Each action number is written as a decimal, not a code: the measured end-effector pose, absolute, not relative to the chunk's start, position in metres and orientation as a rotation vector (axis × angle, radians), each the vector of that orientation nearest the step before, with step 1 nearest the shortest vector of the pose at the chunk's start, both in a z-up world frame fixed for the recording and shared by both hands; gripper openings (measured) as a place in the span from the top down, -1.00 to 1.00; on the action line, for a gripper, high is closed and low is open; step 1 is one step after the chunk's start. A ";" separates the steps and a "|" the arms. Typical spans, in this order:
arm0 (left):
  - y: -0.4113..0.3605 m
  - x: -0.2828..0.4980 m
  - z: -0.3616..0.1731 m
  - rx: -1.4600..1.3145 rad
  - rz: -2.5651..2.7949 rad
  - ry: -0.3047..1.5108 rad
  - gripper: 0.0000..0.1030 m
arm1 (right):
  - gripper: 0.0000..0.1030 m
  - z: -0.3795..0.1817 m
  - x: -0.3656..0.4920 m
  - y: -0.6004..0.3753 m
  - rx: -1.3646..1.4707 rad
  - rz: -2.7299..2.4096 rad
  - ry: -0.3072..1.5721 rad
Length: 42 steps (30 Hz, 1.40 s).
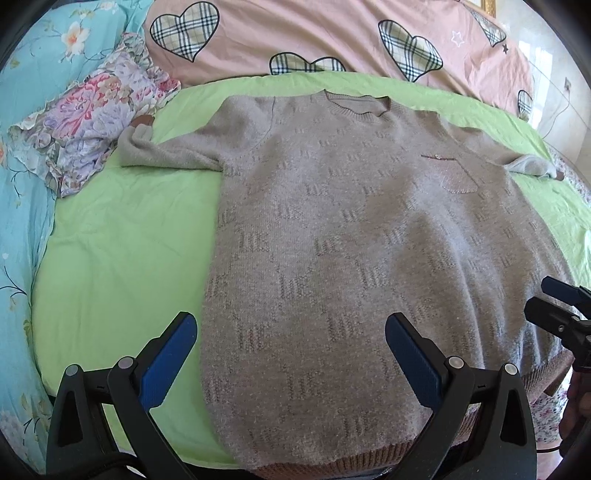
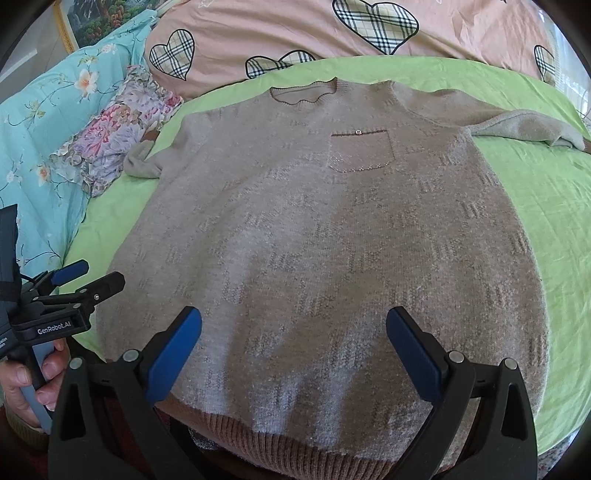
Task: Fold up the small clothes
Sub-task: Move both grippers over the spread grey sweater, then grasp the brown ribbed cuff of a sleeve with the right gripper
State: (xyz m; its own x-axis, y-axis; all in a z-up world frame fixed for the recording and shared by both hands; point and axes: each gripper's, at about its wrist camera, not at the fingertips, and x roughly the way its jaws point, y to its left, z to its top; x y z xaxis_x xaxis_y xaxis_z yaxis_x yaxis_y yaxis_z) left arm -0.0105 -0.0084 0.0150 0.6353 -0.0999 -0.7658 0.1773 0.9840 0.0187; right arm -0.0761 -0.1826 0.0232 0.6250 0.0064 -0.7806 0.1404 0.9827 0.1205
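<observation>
Green bed sheet (image 1: 122,240) carried my flat sweater (image 1: 332,240); left tongs (image 1: 291,354) and right tongs (image 2: 293,350) gaped empty near its hem, risking a one-layer pinch.

Sweater (image 2: 332,258) spread flat across the middle, so it's the landmark. Left of it, bare green sheet (image 1: 122,251), wide and open. Right of it, another open green strip. Beyond its left sleeve, a crumpled floral cloth (image 1: 88,122) crowds the corner. Behind the collar, the pink heart-print quilt (image 2: 295,33) rises like a wall. Both grippers hover spread wide at the hem.
</observation>
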 end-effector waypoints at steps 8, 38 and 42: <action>-0.012 -0.012 0.014 0.137 -0.149 0.851 -0.98 | -0.94 0.023 -0.074 -0.184 0.168 -0.070 0.892; -0.048 0.044 0.024 0.174 -0.199 0.854 -0.98 | -0.94 0.043 -0.061 -0.265 0.308 -0.139 0.825; -0.051 0.064 0.030 0.180 -0.184 0.845 -0.98 | -0.94 0.056 -0.058 -0.311 0.369 -0.201 0.793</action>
State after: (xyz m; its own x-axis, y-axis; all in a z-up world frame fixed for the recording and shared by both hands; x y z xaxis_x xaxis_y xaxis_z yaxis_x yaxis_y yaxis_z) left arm 0.0642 -0.0507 0.0301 0.6497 -0.0899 -0.7548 0.2323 0.9690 0.0845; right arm -0.0577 -0.3110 0.0558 0.6870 -0.0381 -0.7257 0.3116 0.9176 0.2469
